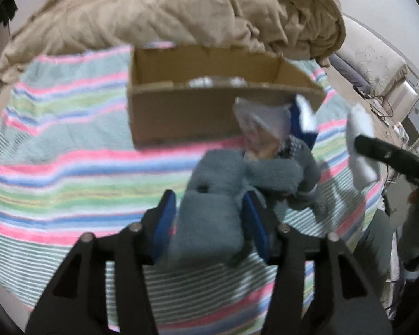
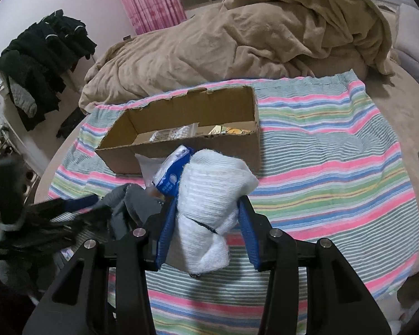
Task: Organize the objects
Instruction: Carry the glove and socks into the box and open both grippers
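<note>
A: Two things are held at this moment, one in each hand-held gripper. Nearest to us, the left hand-held gripper is clamped on a grey fuzzy sock, its blue pads pressing the fabric from both sides, on our side of the cardboard box.

B: And we see the right hand-held gripper closed around a white sock, also on the near side of the cardboard box. The sock bulges up above the fingers.

A: Between our grippers and the box we see a small heap: more grey sock fabric, a blue-and-white packet and a pale plastic wrapper. The packet leans near the box's front wall; we cannot tell if it touches.

B: Everything rests on a striped towel spread over the bed, and the box stands on that towel, open at the top.

A: Inside the box we make out a few packaged items along its floor, too small to name.

B: Behind the box lies a rumpled tan duvet. Beyond it, pink curtains hang at the wall, and far left of the box dark clothes are piled.
</note>
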A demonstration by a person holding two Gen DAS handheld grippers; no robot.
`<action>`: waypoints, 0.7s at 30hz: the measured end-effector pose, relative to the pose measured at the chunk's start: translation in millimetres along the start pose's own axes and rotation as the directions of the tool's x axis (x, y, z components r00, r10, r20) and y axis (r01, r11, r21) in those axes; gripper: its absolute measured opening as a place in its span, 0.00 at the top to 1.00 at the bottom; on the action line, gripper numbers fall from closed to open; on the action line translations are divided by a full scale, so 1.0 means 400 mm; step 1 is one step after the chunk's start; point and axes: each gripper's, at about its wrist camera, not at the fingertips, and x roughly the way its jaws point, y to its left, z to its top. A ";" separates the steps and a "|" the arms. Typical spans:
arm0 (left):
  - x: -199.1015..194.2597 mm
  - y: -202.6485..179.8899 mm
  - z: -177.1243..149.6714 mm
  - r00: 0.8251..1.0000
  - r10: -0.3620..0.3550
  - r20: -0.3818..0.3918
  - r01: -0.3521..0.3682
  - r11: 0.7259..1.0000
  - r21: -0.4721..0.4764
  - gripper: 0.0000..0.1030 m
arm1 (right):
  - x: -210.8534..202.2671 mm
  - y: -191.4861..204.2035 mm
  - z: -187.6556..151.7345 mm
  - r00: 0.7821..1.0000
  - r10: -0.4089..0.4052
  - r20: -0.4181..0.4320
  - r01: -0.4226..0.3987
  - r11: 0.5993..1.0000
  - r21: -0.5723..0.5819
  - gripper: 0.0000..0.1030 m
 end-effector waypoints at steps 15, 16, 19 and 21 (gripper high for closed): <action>-0.157 -0.004 0.022 0.985 -0.019 0.171 0.025 0.999 -0.031 0.59 | -0.035 -0.011 0.018 0.999 0.003 0.038 -0.003 1.000 -0.003 0.55; -0.173 -0.004 0.030 0.983 -0.021 0.185 0.027 0.999 -0.031 0.59 | -0.041 -0.007 0.023 0.999 0.005 0.044 -0.005 1.000 -0.006 0.55; -0.217 -0.006 0.059 0.974 -0.025 0.227 0.033 0.999 -0.035 0.59 | -0.055 0.002 0.042 0.998 0.016 0.064 -0.015 1.000 -0.013 0.55; -0.241 -0.002 0.079 0.967 -0.024 0.252 0.035 0.999 -0.039 0.59 | -0.066 0.009 0.056 0.997 0.019 0.080 -0.017 1.000 -0.024 0.55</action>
